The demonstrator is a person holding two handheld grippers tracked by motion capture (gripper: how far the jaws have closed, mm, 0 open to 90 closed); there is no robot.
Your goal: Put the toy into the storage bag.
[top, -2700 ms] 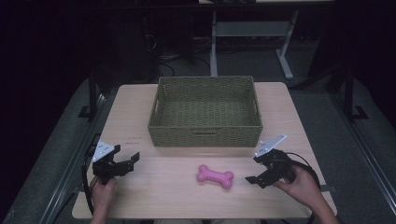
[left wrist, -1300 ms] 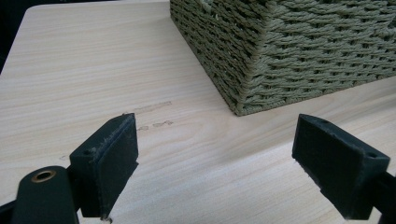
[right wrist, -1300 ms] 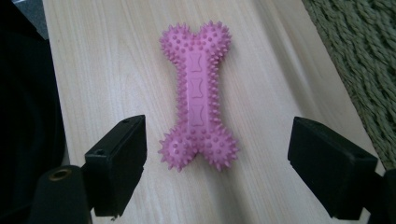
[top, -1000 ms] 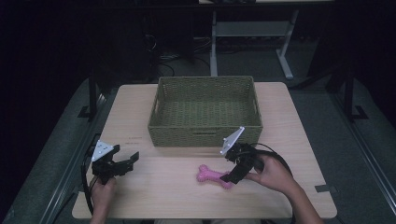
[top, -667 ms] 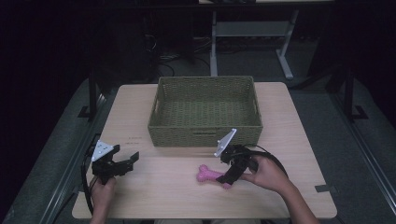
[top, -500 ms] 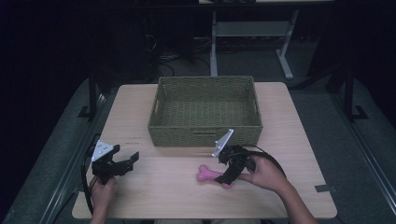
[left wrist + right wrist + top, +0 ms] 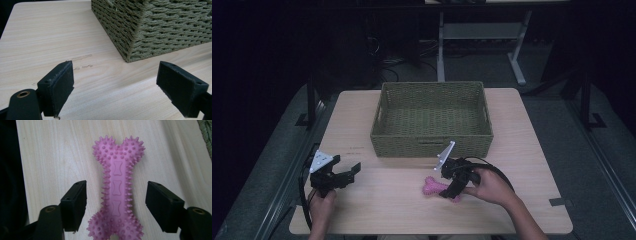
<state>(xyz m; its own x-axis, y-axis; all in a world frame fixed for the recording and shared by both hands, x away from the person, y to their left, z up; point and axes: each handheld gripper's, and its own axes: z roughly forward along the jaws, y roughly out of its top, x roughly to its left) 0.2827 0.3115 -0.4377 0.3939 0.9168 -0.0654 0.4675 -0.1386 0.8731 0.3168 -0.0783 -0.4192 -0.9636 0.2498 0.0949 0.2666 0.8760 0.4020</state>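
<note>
I am bringing my right tongs (image 7: 116,207) down over the pink bone toy (image 7: 117,186), which is lying flat on the table (image 7: 377,200) in front of the basket (image 7: 432,145) — in the right gripper view its long axis is running from six to twelve o'clock, straight between the jaws. The jaws have just been closing and are standing about half open, one at nine and one at three o'clock of the shaft, neither pad touching it yet. So I am squeezing across the narrow middle, not the knobbly ends. My left tongs (image 7: 122,90) are waiting wide open and empty — well apart from the toy, so the right hand is the nearer one.
</note>
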